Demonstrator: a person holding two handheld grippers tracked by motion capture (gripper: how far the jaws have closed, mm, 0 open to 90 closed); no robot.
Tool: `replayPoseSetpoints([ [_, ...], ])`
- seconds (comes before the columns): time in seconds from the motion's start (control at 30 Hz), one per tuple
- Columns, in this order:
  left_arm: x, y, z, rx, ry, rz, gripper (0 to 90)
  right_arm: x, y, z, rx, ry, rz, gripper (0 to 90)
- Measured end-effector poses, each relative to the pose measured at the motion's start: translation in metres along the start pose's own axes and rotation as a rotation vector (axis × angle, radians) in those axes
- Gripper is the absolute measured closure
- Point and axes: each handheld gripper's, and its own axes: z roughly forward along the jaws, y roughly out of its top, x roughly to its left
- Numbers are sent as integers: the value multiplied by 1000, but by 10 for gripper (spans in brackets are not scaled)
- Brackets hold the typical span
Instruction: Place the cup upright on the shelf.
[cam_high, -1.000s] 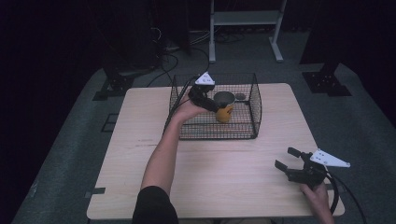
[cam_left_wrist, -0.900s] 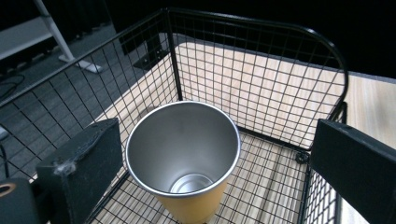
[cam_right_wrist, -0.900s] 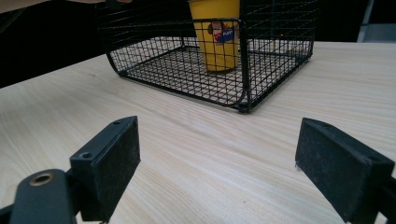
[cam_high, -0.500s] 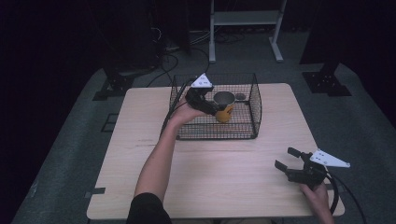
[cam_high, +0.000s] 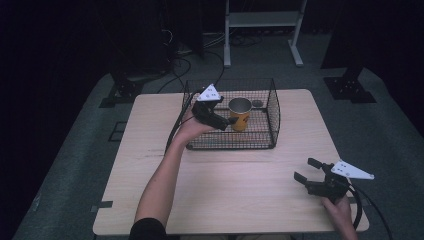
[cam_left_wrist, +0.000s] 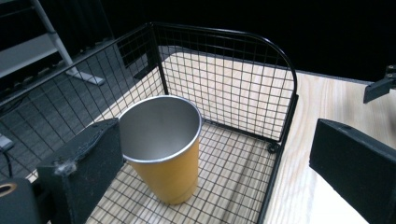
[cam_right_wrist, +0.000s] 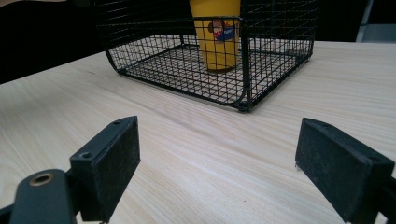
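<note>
A yellow cup (cam_high: 240, 114) with a steel inside stands upright in the black wire basket (cam_high: 273, 117) at the far middle of the wooden table (cam_high: 225, 195). My left gripper (cam_high: 226, 123) is open at the basket's left side, just left of the cup and apart from it. In the left gripper view the cup (cam_left_wrist: 163, 149) stands by the left jaw, inside the basket (cam_left_wrist: 233, 79), with the left gripper (cam_left_wrist: 217, 140) spread wide. My right gripper (cam_high: 305, 169) is open and empty near the table's front right corner. From the right gripper (cam_right_wrist: 219, 140), the cup (cam_right_wrist: 218, 35) shows through the basket's mesh (cam_right_wrist: 187, 65).
A white metal stand (cam_high: 260, 20) is on the floor behind the table, with black stand bases (cam_high: 350, 90) and cables (cam_high: 195, 55) around it. The table's edge runs close to the right hand (cam_high: 342, 212).
My left gripper has drawn back to the left from the cup and let it go; the cup now stands upright on the basket floor. The right gripper has not moved.
</note>
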Motion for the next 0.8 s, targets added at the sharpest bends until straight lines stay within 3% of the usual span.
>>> replayPoseSetpoints([
  [0.3, -4, -5, -10, -18, 1, -15, 24, 0, 0, 0, 2, -3, -2, 129],
  [0.8, -20, -13, -31, -44, 3, 11, 23, 1, 0, 1, 6, -7, -6, 129],
])
